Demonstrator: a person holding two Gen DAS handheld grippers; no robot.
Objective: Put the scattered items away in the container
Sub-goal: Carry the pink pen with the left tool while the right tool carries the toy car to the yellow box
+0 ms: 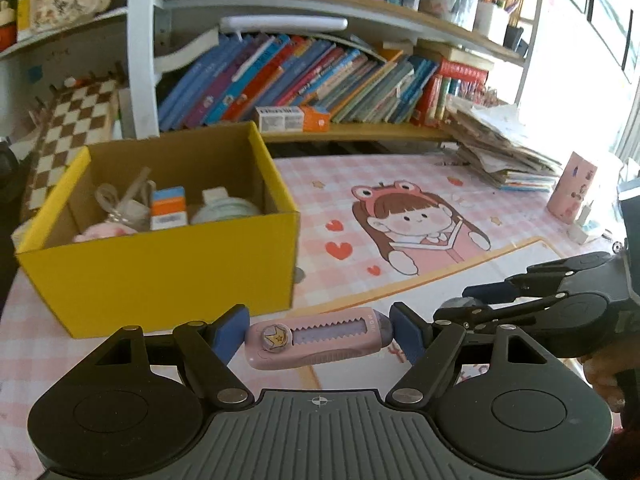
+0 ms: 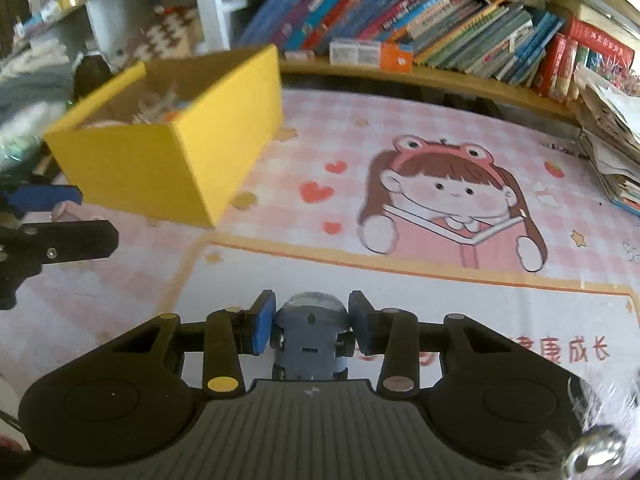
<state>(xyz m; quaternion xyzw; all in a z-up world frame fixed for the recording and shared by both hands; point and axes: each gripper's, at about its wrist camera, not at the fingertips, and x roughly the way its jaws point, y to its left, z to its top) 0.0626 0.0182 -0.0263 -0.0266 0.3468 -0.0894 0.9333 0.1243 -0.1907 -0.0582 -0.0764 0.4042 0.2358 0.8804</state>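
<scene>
A: What are your hand-held grippers carrying?
B: Your left hand-held gripper (image 1: 318, 334) clamps a pink plastic utility knife (image 1: 318, 338); the open yellow cardboard box (image 1: 160, 264) sits at eleven o'clock.
A: The right?
B: Your right hand-held gripper (image 2: 311, 326) pinches a small grey-blue toy car (image 2: 310, 338); box at ten o'clock.

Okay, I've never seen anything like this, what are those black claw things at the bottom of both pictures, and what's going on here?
Those are two hand-held grippers, each with a camera looking along its two fingers. One picture is from the left gripper, which is shut on a pink retractable eraser, held crosswise. The other is from the right gripper, which grips a small blue-grey toy car. Each gripper also shows at the edge of the other's picture. Below lies a pink checked desk mat with a cartoon girl. On it stands a yellow box already holding small items; both held things probably go there.
</scene>
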